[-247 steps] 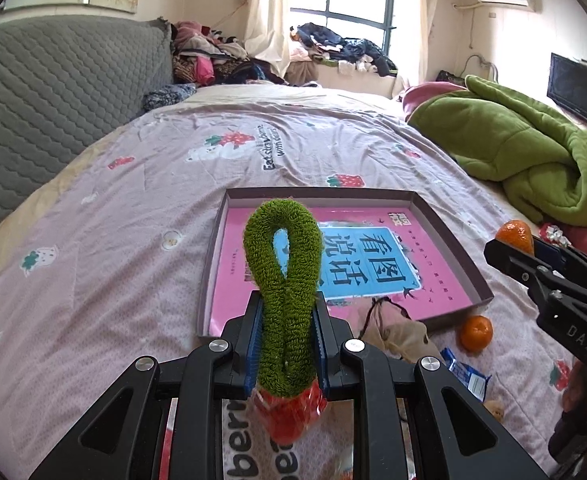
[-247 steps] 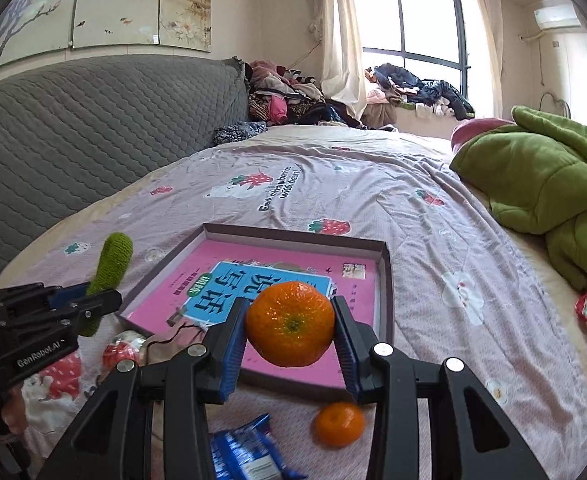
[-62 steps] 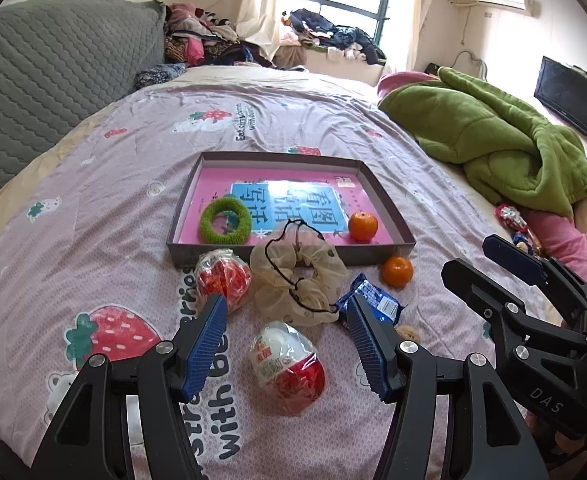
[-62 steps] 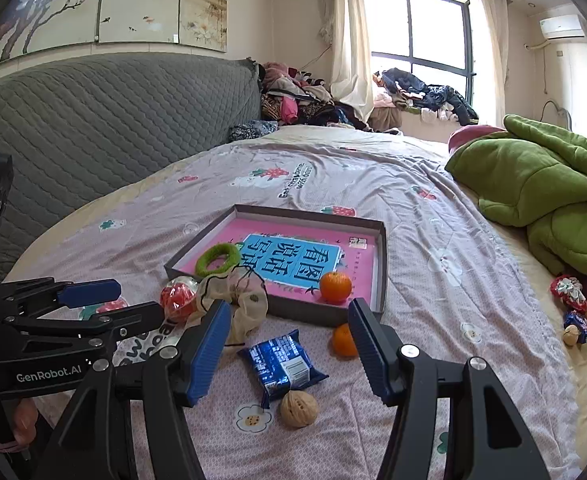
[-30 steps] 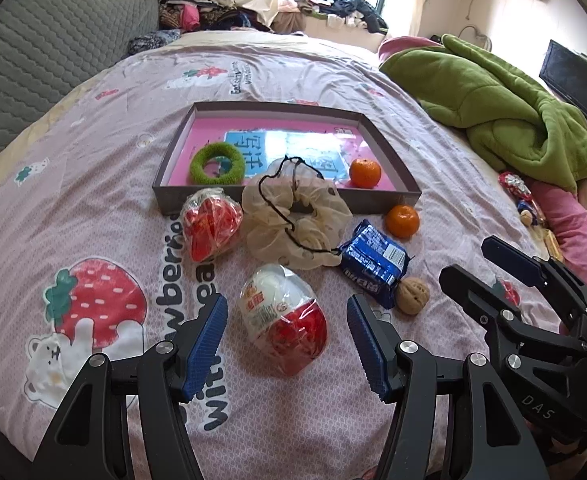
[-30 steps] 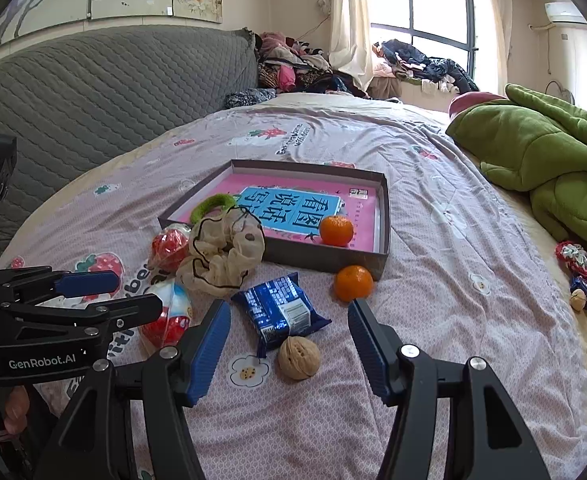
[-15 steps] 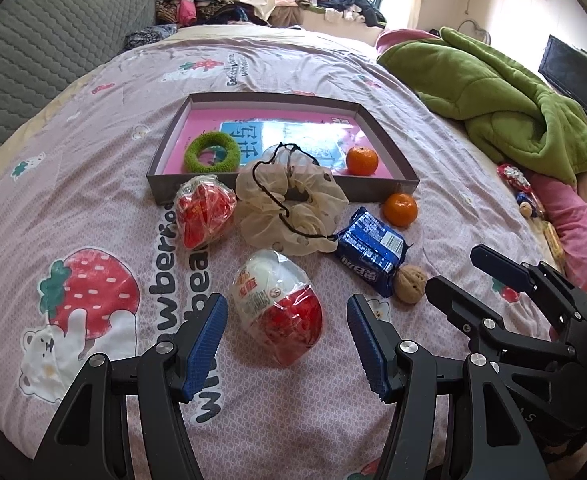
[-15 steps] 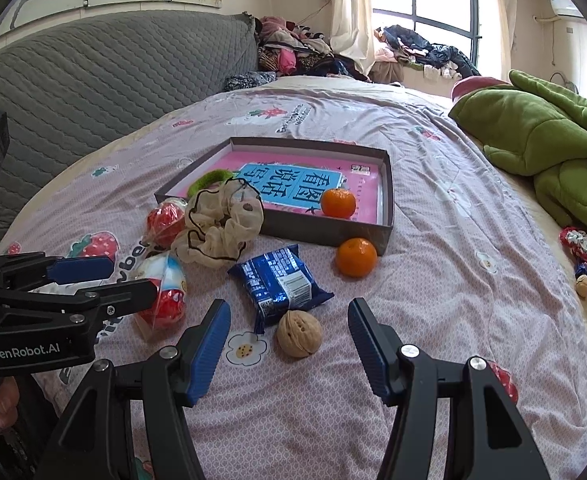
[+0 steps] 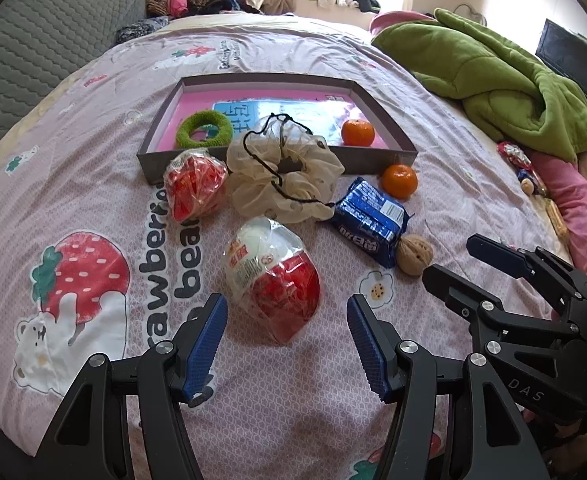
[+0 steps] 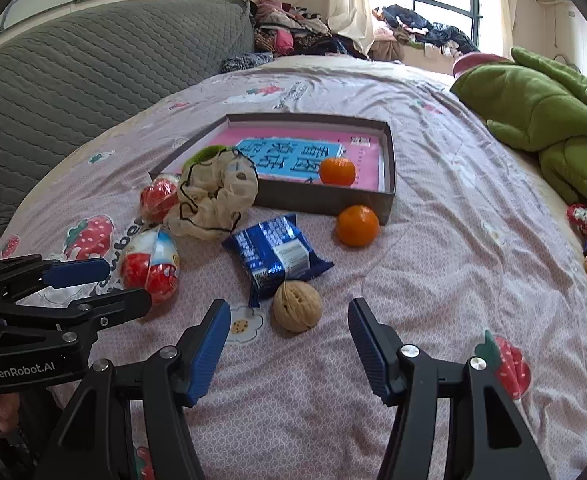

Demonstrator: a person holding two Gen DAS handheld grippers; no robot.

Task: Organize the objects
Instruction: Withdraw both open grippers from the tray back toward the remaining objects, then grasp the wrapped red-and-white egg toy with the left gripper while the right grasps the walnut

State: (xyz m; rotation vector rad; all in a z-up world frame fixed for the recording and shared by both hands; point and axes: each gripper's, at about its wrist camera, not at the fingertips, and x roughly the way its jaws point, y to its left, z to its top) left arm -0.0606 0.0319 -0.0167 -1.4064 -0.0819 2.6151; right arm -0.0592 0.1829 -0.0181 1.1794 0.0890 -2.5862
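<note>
Now egg toy (image 9: 273,276) just ahead of open left tongs (image 9: 287,332).

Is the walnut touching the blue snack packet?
Touching. The right wrist view shows the walnut pressed against the near corner of the blue snack packet with no bedsheet between them.

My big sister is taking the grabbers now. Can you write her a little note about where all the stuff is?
Left gripper: open, empty, lined up on the near red-and-white egg.
Right gripper: open, empty, facing the walnut.
Done: green ring and one orange lie in the box.
Left on the bed: second orange, blue packet, cream scrunchie leaning on the box front, far egg, near egg, walnut.
</note>
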